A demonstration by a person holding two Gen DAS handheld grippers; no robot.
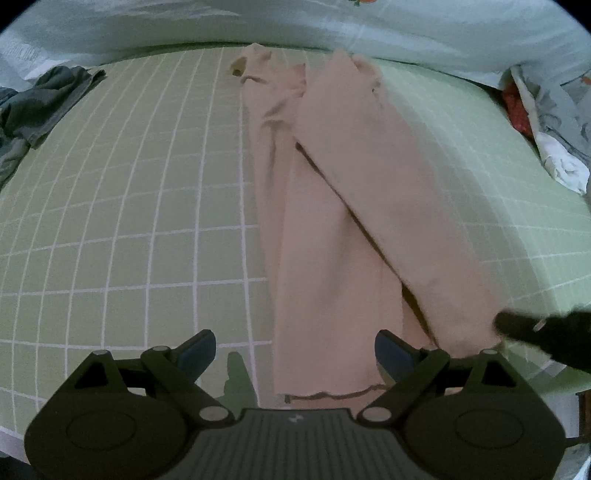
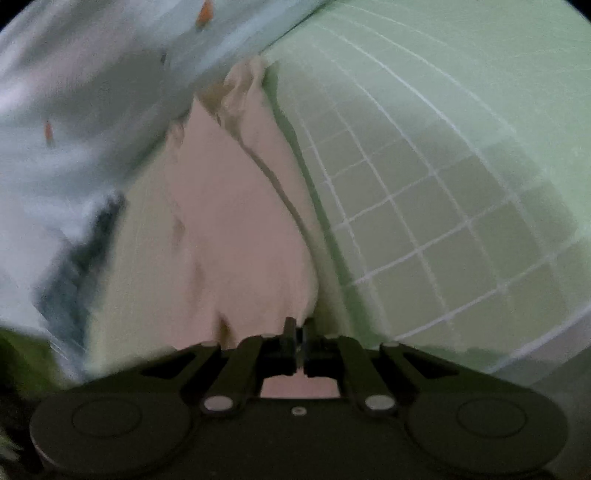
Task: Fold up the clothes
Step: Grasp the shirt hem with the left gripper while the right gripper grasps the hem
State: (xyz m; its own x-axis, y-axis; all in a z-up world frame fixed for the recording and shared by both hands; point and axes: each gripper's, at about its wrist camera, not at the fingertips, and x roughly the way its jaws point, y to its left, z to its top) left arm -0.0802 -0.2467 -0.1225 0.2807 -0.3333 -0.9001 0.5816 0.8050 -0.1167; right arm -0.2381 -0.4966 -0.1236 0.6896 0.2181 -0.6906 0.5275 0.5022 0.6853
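Note:
Pale pink trousers lie lengthwise on a green checked bed sheet, with one leg folded slantwise over the other. My left gripper hovers open over the near hem, its blue-padded fingers spread to either side of the cloth. At the right of the left wrist view, my right gripper shows as a dark blurred shape pinching the end of the upper leg. In the right wrist view the right gripper is shut on the pink cloth, which stretches away from its jaws.
A dark grey garment lies crumpled at the far left of the bed. A pale blue quilt runs along the far side, with printed bedding and something red bunched at the right. The green sheet fills the right of the right wrist view.

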